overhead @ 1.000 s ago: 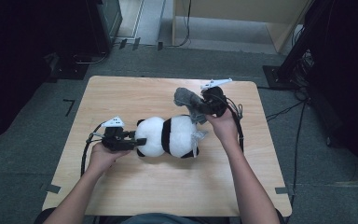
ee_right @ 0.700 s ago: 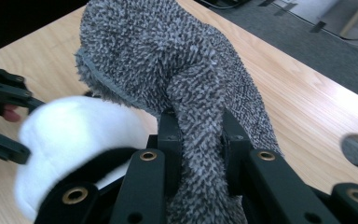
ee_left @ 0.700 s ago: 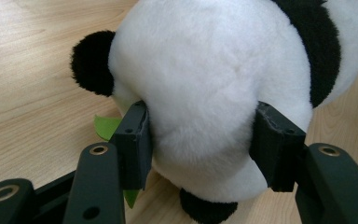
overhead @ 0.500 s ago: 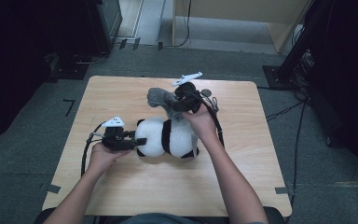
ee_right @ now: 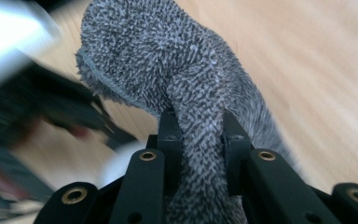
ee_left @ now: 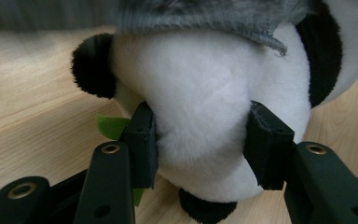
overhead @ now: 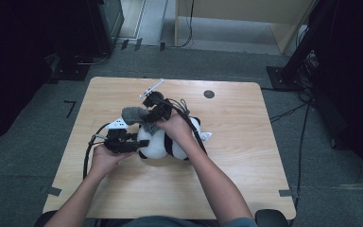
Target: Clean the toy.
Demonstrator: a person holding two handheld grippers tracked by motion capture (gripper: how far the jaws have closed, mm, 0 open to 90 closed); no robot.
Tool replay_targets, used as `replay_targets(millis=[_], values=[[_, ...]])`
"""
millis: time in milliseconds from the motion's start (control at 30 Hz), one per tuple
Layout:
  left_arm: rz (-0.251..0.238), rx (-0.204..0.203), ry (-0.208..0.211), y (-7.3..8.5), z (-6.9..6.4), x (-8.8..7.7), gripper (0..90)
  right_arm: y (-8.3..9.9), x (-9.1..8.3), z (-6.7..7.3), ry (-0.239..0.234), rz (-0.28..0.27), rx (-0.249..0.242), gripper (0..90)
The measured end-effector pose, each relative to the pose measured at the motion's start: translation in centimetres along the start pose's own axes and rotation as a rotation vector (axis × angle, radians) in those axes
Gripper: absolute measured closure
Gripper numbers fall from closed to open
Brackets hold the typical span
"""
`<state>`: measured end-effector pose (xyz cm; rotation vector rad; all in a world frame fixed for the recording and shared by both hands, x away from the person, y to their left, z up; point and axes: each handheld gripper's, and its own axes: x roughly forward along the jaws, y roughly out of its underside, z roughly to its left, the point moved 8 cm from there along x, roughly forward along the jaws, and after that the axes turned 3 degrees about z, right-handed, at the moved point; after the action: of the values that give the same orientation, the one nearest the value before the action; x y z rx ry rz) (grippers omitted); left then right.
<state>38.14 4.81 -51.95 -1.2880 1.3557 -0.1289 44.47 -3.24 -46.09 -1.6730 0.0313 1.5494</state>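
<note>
Honestly, no writing can be read; the small white tag (overhead: 207, 136) beside the plush panda (overhead: 158, 144) is too small. The panda lies at the middle of the wooden table (overhead: 246, 179). The left gripper (overhead: 133, 146) has just been closing and squeezes the panda's white body (ee_left: 200, 116). The right gripper (overhead: 147, 113), reaching over the panda, pinches a grey fuzzy cloth (ee_right: 186, 93) tightly.

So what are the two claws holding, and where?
The left claw squeezes the toy panda by its white head. The right claw pinches the grey cloth at a bunched part.
</note>
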Motion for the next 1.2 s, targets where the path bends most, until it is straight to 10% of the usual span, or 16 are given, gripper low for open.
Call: replay_targets(millis=[500,833,1200], values=[[-0.002,-0.024,0.001,-0.2,0.1,0.1,52.6,2.2,-1.0,-4.9,0.091,0.050,0.098,76.2],[-0.005,-0.031,0.006,-0.2,0.2,0.1,52.6,6.5,-3.2,-10.6,0.099,0.033,0.293,76.4],[-0.008,-0.036,0.008,-0.2,0.2,0.1,52.4,10.2,-3.8,-13.4,0.135,0.034,0.392,76.5]])
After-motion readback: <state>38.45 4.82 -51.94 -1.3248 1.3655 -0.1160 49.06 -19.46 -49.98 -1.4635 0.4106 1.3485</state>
